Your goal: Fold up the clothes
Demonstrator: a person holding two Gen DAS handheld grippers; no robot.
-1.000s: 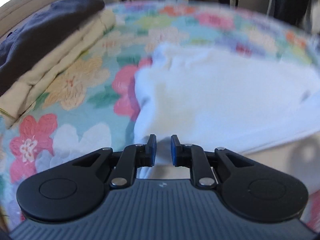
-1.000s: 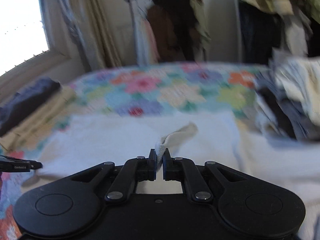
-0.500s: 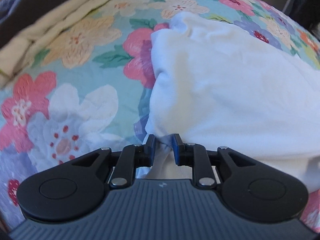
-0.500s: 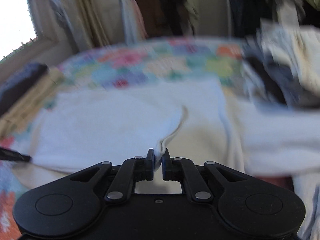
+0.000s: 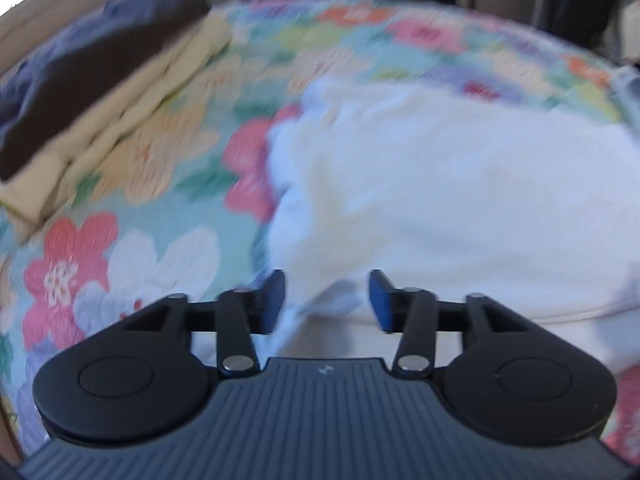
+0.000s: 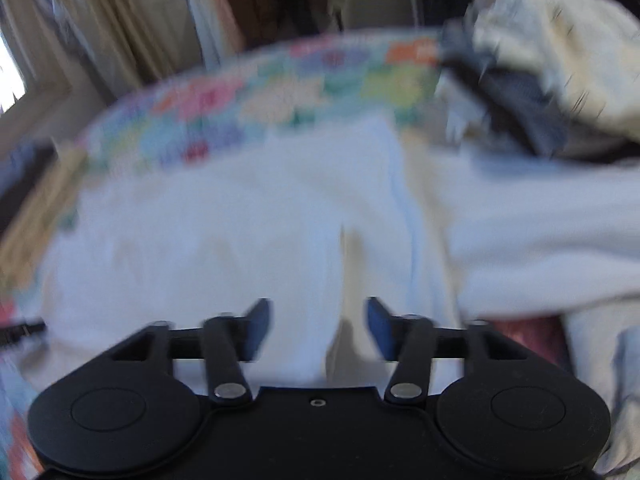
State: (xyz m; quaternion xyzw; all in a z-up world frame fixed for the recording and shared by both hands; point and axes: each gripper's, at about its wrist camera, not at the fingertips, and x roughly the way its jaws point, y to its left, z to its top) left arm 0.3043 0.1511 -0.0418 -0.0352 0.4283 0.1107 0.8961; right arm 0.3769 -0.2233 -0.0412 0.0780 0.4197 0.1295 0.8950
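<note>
Your left tool and right tool are both opening, pads clear of the white garment, which lies on the bed directly ahead and beneath both, stretching crosswise between them.

1. The left hand-held gripper has a matte black body with two rounded lobes, each with a shallow round disc.
2. Its front plate is dark grey with fine ribs and a small pale mark.
3. The right hand-held gripper has a smooth black plate with one small hole.
4. Both have blue pads and silver screws.
</note>
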